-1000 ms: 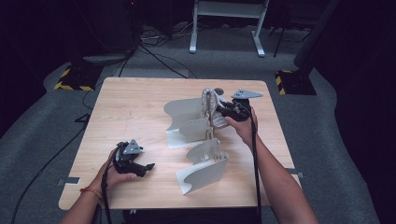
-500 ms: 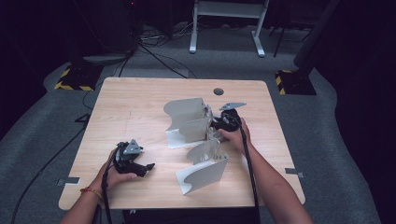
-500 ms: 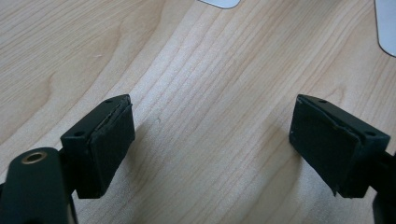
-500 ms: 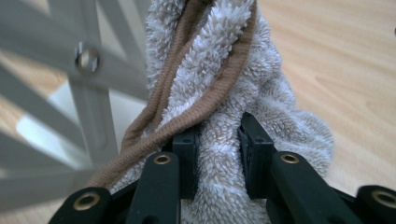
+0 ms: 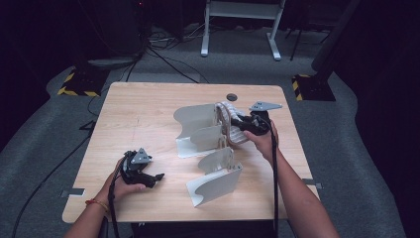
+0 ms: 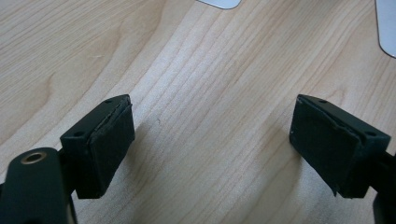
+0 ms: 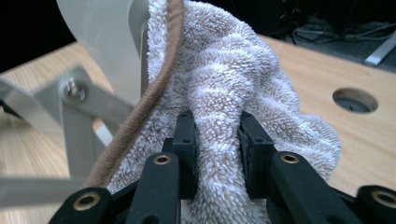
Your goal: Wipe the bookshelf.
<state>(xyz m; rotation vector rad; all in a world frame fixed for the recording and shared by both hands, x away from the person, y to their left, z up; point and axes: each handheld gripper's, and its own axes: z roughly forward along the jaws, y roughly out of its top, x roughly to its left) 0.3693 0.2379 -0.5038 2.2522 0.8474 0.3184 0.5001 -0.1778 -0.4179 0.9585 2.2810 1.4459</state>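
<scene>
Item: towel (image 7: 243, 88), pale terry with a brown corded edge, bunched at the far right of the metal rack (image 5: 198, 130), against its upright curved plates.

Right gripper (image 7: 217, 140): jaws clamped on a thick fold of the towel, pile bulging between the pads; in the high view it sits at the rack's right side (image 5: 243, 122).

Left gripper (image 5: 143, 174): near left on the wooden table (image 5: 143, 106), jaws apart with bare wood between them (image 6: 212, 140).

Second rack (image 5: 215, 179): near centre, unloaded.

Handling note, by judgement: the towel looks due to be seated in a slot. Keep the fold pinched, guide it down between two plates, and watch that the corded edge does not snag the bolted bracket (image 7: 72, 91). The idle hand could steady the rack.
</scene>
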